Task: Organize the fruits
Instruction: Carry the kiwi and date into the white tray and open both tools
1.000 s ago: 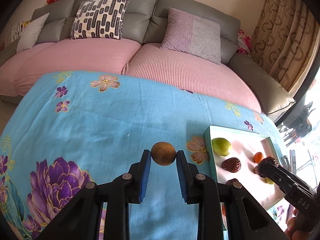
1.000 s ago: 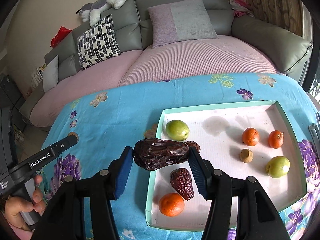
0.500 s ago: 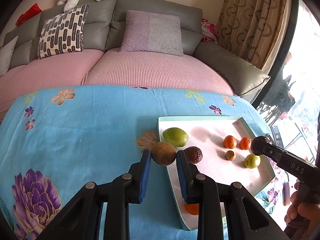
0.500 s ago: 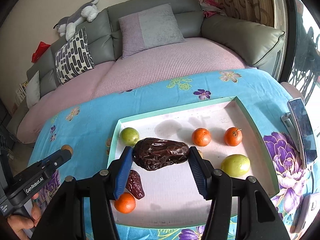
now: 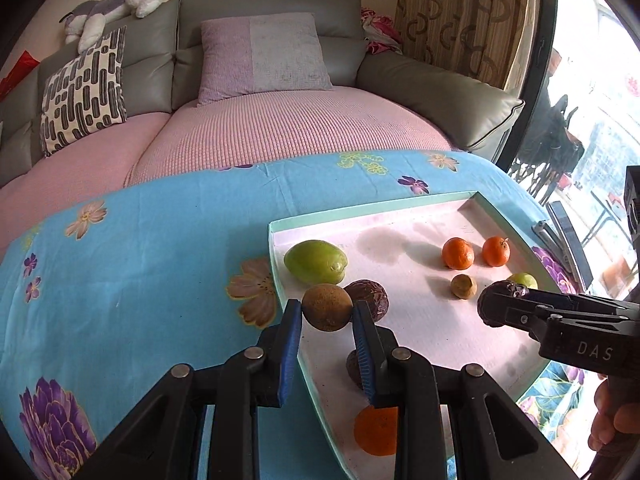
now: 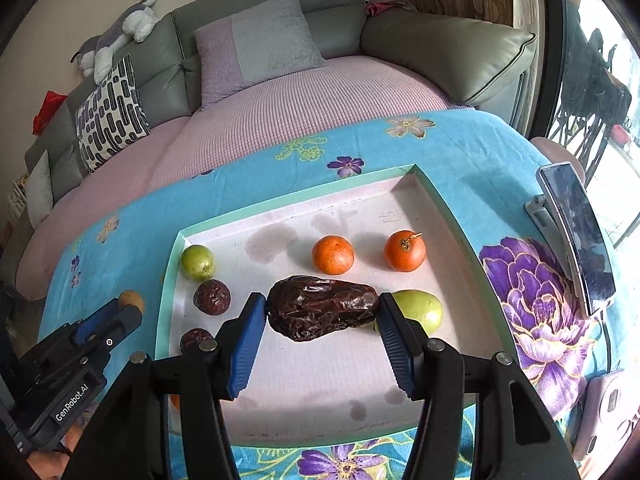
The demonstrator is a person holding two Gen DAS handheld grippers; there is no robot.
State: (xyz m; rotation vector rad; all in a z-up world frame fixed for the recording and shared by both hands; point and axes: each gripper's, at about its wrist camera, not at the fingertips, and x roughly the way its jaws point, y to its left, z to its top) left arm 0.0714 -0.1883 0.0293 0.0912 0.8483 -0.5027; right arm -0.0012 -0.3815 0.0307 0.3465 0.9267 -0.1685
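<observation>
My left gripper is shut on a small brown round fruit and holds it over the left rim of the white tray. My right gripper is shut on a long dark wrinkled date above the tray's middle. In the tray lie two oranges, a green fruit at the left, another green fruit behind my right finger, dark dates, and a small brown fruit.
The tray sits on a blue flowered cloth in front of a pink and grey sofa. A phone on a stand stands right of the tray. Another orange lies at the tray's near left corner.
Both grippers have moved right with their fruit. The left one now reaches the tray's left rim; the right one has gone from the tray's left part to over its middle.
</observation>
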